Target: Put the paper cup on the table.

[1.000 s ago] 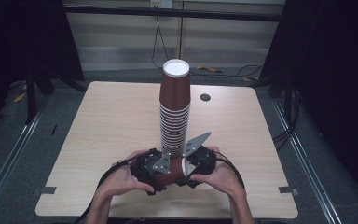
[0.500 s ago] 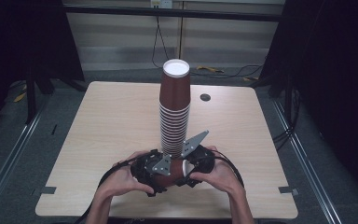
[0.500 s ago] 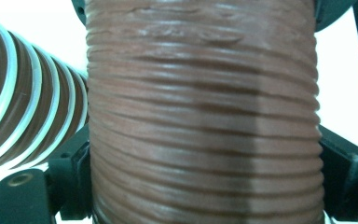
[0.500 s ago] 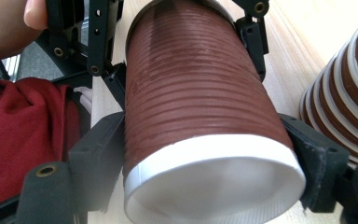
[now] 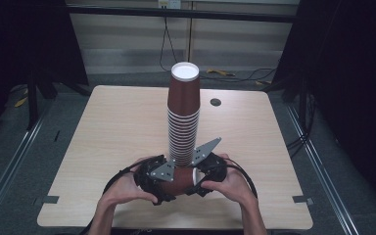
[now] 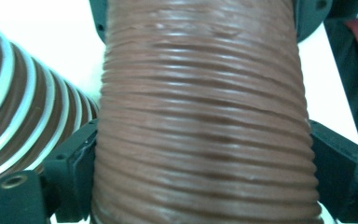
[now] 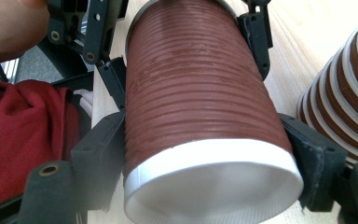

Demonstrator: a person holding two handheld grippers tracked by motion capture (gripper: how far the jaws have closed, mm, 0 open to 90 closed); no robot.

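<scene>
A brown ribbed paper cup (image 7: 200,112) is lying on its side between the two grippers at the near edge of the wooden table (image 5: 107,127), just in front of the tall stack of cups (image 5: 182,117). Its wall is ridged all round and its rim is white. The right gripper (image 7: 205,158) is pinching it near the rim. The left gripper (image 6: 200,168) is flanking its body, jaws having just been opening; whether its pads are pressing, I cannot tell.

Lab: black-curtained rig around table (image 5: 103,127)
</scene>
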